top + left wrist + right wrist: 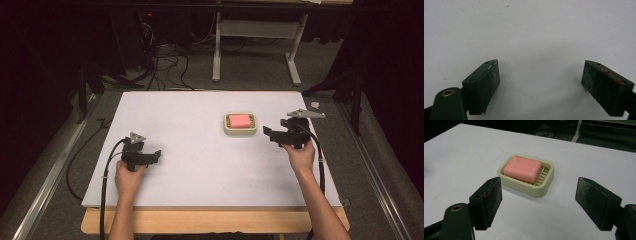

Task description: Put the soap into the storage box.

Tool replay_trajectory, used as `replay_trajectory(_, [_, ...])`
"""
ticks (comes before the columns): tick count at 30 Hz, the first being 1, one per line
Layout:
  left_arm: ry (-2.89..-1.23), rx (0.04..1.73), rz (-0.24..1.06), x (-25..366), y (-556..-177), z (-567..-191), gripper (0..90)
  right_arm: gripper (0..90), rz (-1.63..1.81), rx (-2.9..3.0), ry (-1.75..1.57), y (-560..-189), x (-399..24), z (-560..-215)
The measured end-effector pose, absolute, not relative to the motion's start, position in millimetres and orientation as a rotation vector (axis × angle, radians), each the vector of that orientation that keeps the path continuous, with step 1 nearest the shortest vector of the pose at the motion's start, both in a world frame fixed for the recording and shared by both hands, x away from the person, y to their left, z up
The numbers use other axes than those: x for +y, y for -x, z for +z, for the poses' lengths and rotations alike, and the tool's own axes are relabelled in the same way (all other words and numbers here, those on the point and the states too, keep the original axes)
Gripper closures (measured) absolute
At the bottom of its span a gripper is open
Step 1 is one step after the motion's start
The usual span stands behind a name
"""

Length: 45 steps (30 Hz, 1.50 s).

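**High view: both grippers spread, soap dish ahead of the right one**

High view shows a white table [200, 165] with a cream soap dish [240, 131] right of centre, holding a pink bar of soap [239, 120]. The right gripper [270, 134] sits just beside the dish on its right side, held by the right hand [300, 156]; its jaws are small and dark here, so their gap is hard to read from above. The left gripper [156, 155] rests near the table's left front, well apart from the dish, gripped by the left hand [128, 177].

Right gripper view settles the matter: the right gripper [539, 197] has its jaws spread wide with nothing between them, and the soap dish [544, 185] lies just beyond, the soap [522, 169] lying inside it on the slatted floor. The dish's far wall is partly covered by the bar.

Left gripper view shows the left gripper [540, 77] likewise spread, above bare white table [529, 30]. Both jaws are cut off at the bottom edge.
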<state>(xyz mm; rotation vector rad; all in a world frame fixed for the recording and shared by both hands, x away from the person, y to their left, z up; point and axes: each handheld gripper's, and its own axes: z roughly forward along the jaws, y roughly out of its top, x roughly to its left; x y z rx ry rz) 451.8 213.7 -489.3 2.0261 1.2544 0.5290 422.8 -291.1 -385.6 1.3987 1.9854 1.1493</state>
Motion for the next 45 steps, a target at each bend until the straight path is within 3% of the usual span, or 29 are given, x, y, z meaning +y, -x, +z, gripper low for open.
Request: replay_trajectory(45, [-2.026,1.253,0.532,213,-452,-489,15.3,23.7,1.130,1.958,-1.444,-380,-313,-419])
